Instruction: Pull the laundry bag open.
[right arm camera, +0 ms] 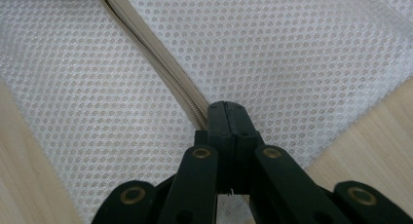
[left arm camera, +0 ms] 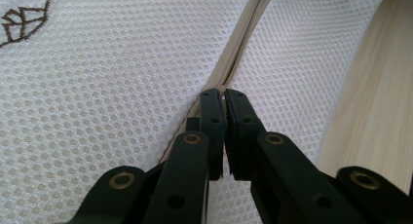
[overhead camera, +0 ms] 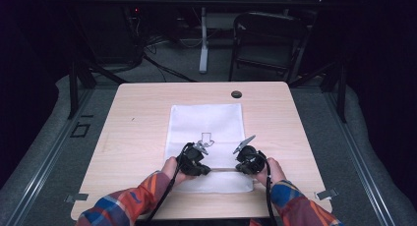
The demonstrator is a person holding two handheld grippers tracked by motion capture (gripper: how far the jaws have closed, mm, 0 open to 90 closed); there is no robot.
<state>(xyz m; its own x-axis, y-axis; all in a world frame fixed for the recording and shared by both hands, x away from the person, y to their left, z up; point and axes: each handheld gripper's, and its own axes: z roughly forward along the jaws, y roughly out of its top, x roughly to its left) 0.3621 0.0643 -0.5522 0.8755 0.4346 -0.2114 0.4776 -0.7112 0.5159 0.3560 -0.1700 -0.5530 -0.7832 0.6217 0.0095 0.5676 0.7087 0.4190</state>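
A white mesh bag (overhead camera: 206, 120) lies flat in the middle of the wooden table (overhead camera: 142, 118), with a small line drawing (overhead camera: 206, 137) printed on it. A beige zipper (overhead camera: 223, 170) runs across its near end. My left gripper (overhead camera: 205, 170) sits at the zipper's left part and my right gripper (overhead camera: 240, 169) at its right part, each held in a hand. In the left gripper view the gripper (left arm camera: 223, 93) is shut with its tips on the zipper (left arm camera: 243, 39). The right gripper view has the zipper (right arm camera: 160, 58) running straight into the shut tips of that gripper (right arm camera: 227, 106).
Bare wood borders the bag on both sides and along the front edge. A dark round cable hole (overhead camera: 236, 94) sits near the table's far edge. Beyond the table stand a black folding chair (overhead camera: 268, 39) and a white desk leg (overhead camera: 203, 39).
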